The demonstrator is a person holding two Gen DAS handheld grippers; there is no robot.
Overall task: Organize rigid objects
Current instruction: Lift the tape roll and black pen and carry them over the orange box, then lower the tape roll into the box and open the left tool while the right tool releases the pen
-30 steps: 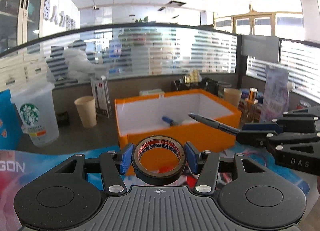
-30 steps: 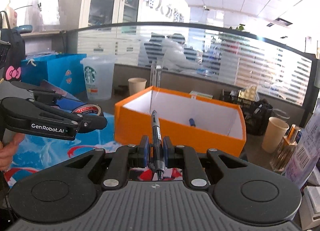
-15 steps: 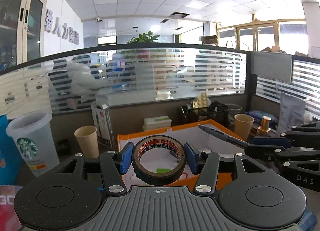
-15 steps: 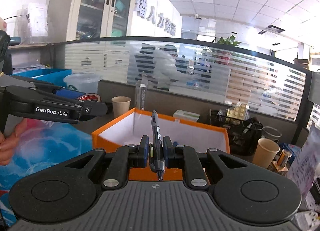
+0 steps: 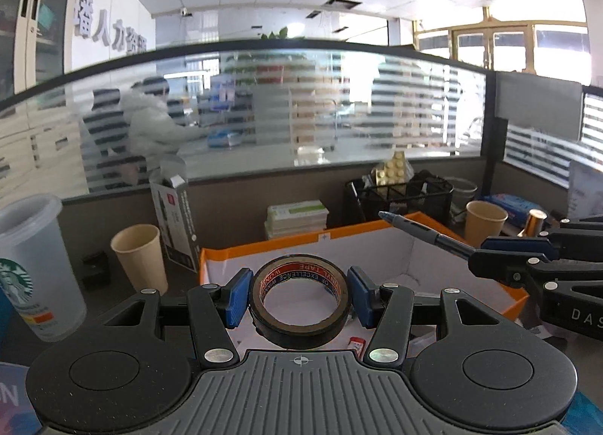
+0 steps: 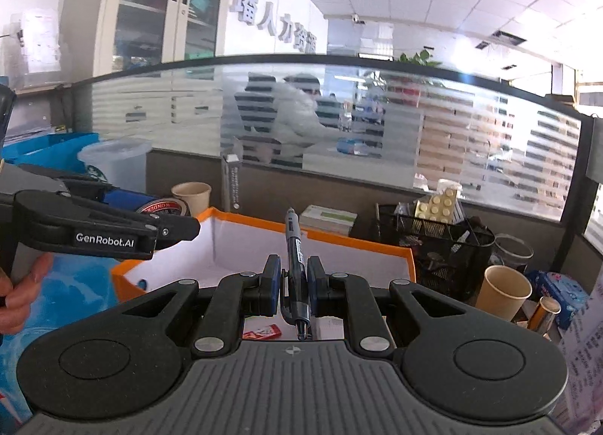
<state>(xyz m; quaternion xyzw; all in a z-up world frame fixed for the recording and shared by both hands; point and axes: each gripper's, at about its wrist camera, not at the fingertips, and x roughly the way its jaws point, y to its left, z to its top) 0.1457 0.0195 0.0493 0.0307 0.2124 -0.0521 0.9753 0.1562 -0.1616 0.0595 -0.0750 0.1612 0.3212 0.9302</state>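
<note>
Left wrist view shows the left gripper (image 5: 299, 297) with its jaws clamped on a roll of black tape (image 5: 299, 303), the blue pads pressing its outer wall on both sides. Beyond and under it sits the orange box (image 5: 264, 244) with a white inside, so the tape hangs over the box's near part. Right wrist view shows the right gripper (image 6: 294, 284) with its jaws nearly closed on a dark pen (image 6: 296, 265), gripped around the barrel and pointing away over the same box.

Both things look carried to the box, so the step in hand is the drop-off. The next move would call for lowering each tool a little past the rim and letting go, one at a time or together. The pen sticks far out past the pads, so it may tip as it falls.

Most of the box floor is hidden behind the gripper bodies; a small red-and-white item (image 6: 262, 331) and white paper show there, but what they are I cannot tell. A blue bit (image 6: 141, 284) at the box's left wall is too small to name. Only fingers of a hand (image 6: 20, 291) holding the left tool show at the frame edge.
</note>
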